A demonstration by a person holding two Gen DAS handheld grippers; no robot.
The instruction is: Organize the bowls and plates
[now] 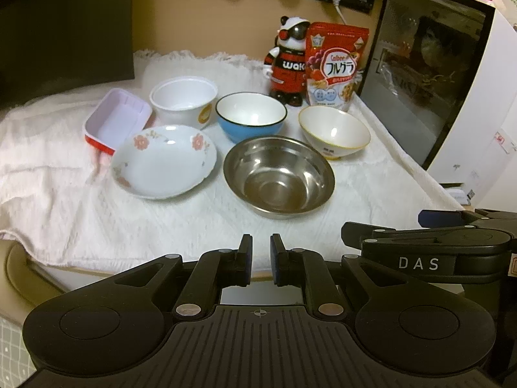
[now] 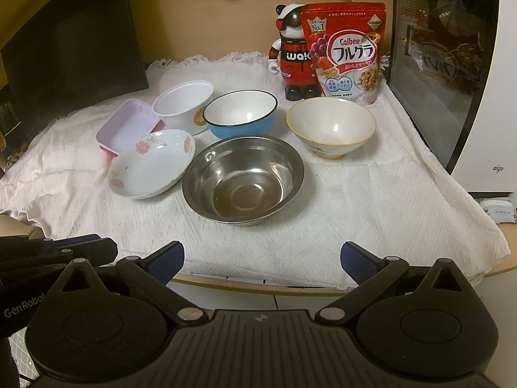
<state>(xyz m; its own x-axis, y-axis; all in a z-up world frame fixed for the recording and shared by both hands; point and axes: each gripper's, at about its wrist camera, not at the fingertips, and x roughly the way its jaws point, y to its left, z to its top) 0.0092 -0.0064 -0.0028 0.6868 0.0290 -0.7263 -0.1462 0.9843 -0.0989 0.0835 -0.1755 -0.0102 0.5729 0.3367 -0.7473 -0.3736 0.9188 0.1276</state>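
Six dishes sat clustered on the white cloth (image 2: 323, 226) covering the counter: a steel bowl (image 2: 243, 179) nearest the front edge, a floral plate (image 2: 150, 163) touching its left side, and a blue bowl (image 2: 240, 118), cream bowl (image 2: 331, 126), white cup (image 2: 184, 105) and pink tray (image 2: 127, 126) behind. The left hand-held gripper (image 1: 260, 258) hovered nearly closed and empty; the right hand-held gripper (image 2: 261, 258) was spread wide, empty.

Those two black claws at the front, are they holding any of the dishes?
No. The left gripper is nearly closed on nothing, the right gripper is wide open, and both hang short of the steel bowl.
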